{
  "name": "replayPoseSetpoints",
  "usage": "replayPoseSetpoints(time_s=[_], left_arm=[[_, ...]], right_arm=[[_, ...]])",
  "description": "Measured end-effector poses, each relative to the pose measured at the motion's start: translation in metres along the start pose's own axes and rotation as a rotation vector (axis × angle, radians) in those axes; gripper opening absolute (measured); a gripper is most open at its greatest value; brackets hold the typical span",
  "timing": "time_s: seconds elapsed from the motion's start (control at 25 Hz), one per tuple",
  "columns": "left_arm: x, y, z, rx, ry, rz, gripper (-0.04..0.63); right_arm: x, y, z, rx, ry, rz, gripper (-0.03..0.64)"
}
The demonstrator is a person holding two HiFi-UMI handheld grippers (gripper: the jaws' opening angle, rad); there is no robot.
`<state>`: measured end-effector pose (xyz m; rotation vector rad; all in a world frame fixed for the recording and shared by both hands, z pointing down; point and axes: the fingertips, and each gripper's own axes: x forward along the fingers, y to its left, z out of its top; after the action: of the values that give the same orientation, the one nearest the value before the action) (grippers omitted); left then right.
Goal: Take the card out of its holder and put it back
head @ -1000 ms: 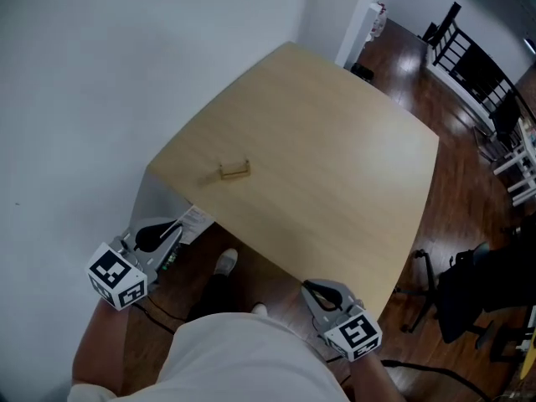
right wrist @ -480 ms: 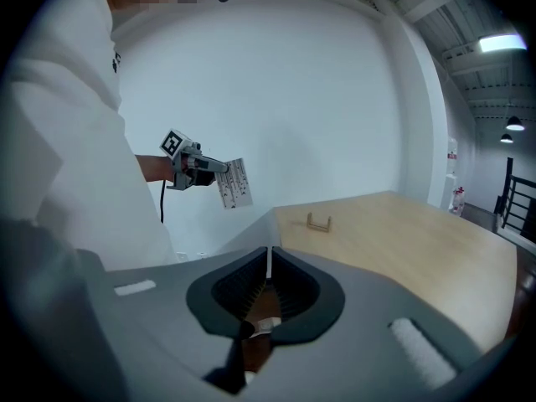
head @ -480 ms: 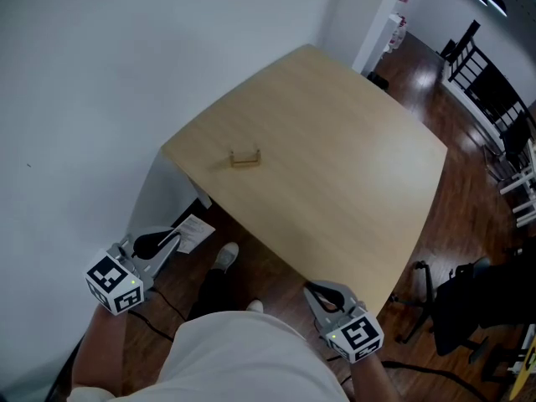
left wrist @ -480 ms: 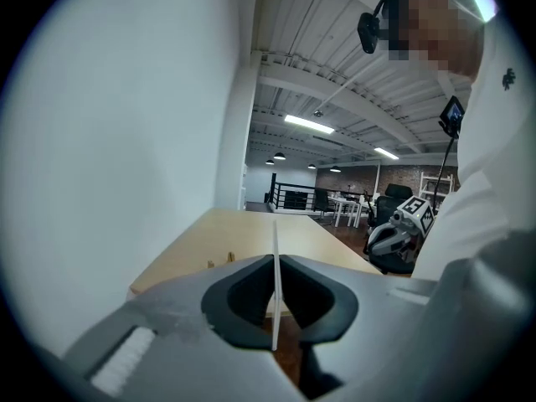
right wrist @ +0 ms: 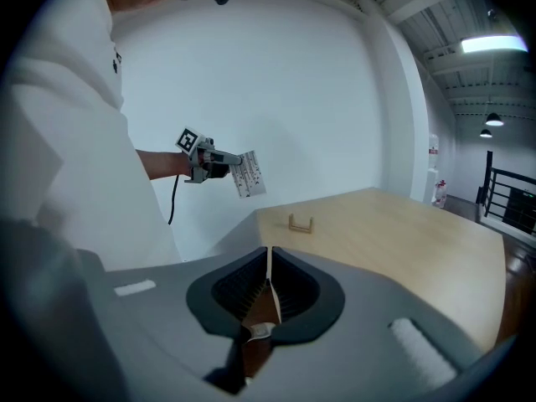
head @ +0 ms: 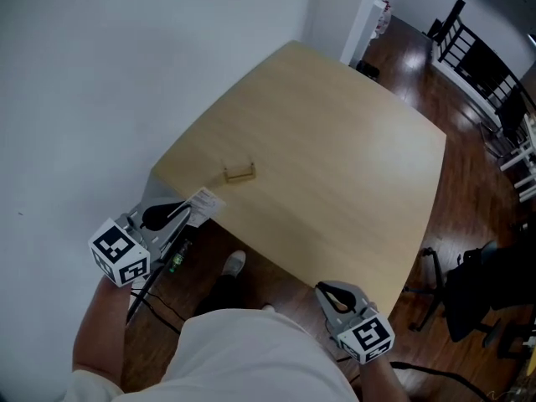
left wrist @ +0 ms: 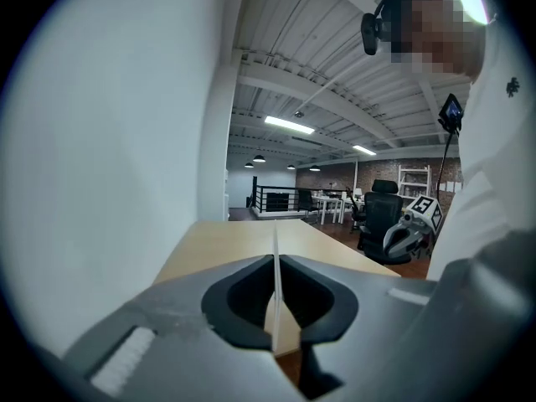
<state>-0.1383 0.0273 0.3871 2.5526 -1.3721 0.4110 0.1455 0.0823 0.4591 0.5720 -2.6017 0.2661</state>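
Observation:
A small wooden card holder [head: 239,172] stands empty near the table's left corner; the right gripper view shows the holder [right wrist: 301,223] too. My left gripper [head: 178,217] hovers off the table's near-left edge, shut on a white printed card [head: 203,202]. In the left gripper view the card [left wrist: 275,287] shows edge-on between the closed jaws of the left gripper [left wrist: 275,262]. The right gripper view catches the left gripper [right wrist: 219,164] holding the card [right wrist: 249,174] in the air. My right gripper [head: 337,292] hangs below the table's near edge, shut on nothing, as the right gripper [right wrist: 269,268] shows in its own view.
The light wooden table [head: 335,166] stands against a white wall [head: 100,74]. Dark wood floor lies around it, with a black office chair [head: 486,291] at the right and a black railing [head: 477,57] far back. The person's shoes [head: 234,264] are under the near edge.
The left gripper has risen slightly with the card, closer to the table's corner. The right gripper has drifted a little down and right. The head view shifted.

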Motion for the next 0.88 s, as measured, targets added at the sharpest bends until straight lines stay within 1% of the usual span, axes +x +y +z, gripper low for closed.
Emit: replayPoseSetpoints(time_s=[0.2,0.4,0.64,0.88], left_arm=[[0.038,0.039,0.011,0.054,0.017,-0.078,0.017],[0.093,0.081,0.011,0.089,0.061,-0.172,0.017],[0.140,0.109,0.000,0.106,0.097,-0.275,0.015],[0.175,0.129,-0.011,0.113,0.122,-0.362,0.015]], right_arm=[[0.015,-0.008,0.011,0.037,0.007,-0.057,0.023],[0.039,-0.029,0.031,0.081,0.020,-0.119,0.023],[0.057,-0.040,0.041,0.138,0.033,-0.193,0.023],[0.078,-0.048,0.048,0.180,0.060,-0.238,0.023]])
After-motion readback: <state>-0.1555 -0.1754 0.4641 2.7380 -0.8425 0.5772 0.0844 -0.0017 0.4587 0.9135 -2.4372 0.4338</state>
